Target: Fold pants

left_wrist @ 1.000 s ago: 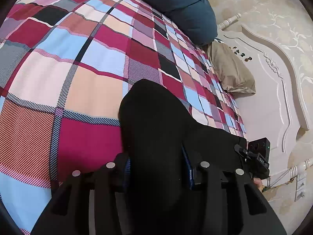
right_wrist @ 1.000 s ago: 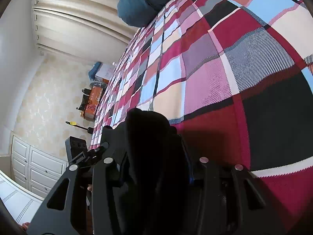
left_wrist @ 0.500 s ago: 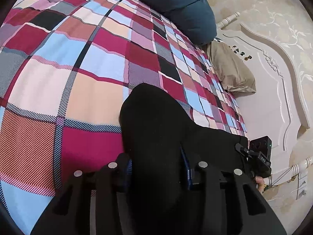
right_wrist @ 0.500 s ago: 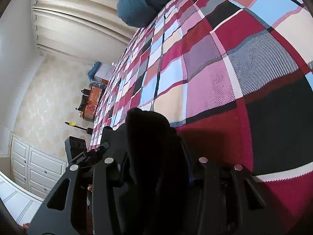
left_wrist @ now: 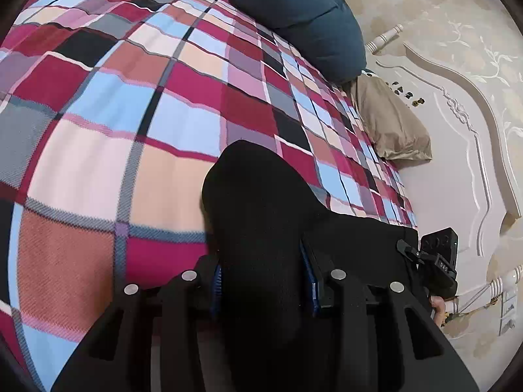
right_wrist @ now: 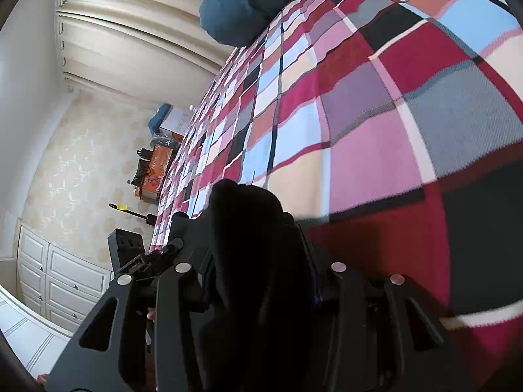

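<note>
Over the plaid bed (left_wrist: 137, 150), my 2 grippers, left (left_wrist: 261, 277) and right (right_wrist: 258, 281), each clamp a bunch of black pants (left_wrist: 261, 215).

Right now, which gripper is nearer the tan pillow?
Right. The right gripper sits toward the headboard side where the tan pillow lies; the left gripper holds the pants farther away.

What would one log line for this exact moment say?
stage: fold underway | left gripper: shut on black pants | right gripper: shut on black pants | surface: plaid bedspread
</note>
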`<state>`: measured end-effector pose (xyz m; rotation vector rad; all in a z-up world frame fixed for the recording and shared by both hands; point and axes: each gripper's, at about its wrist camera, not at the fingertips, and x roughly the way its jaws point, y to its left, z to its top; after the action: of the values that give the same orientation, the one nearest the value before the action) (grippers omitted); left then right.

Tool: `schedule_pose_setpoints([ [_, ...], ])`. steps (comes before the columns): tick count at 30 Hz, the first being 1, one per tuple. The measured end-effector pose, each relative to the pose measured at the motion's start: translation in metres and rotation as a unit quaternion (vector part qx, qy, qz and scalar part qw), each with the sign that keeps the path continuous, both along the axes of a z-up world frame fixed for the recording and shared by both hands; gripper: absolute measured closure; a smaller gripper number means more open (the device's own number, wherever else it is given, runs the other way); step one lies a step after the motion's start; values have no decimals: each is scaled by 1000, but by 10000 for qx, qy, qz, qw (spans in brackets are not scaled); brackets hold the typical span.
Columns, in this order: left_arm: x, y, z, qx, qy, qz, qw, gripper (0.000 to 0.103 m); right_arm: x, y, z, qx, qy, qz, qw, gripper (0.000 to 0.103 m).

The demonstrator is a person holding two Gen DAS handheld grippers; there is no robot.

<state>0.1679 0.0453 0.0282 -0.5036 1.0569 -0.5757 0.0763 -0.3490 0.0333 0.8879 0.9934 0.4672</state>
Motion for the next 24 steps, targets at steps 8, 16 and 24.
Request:
schedule_pose_setpoints([
  [8, 19, 11, 0, 11, 7, 155, 9999, 64, 23, 13, 0, 57, -29, -12, 10000, 62],
  [16, 34, 20, -1, 36, 28, 226, 9997, 64, 41, 22, -6, 154, -15, -29, 9999, 62],
  [24, 38, 24, -2, 48, 49, 225, 9997, 64, 49, 26, -10, 222, -7, -40, 9997, 62],
])
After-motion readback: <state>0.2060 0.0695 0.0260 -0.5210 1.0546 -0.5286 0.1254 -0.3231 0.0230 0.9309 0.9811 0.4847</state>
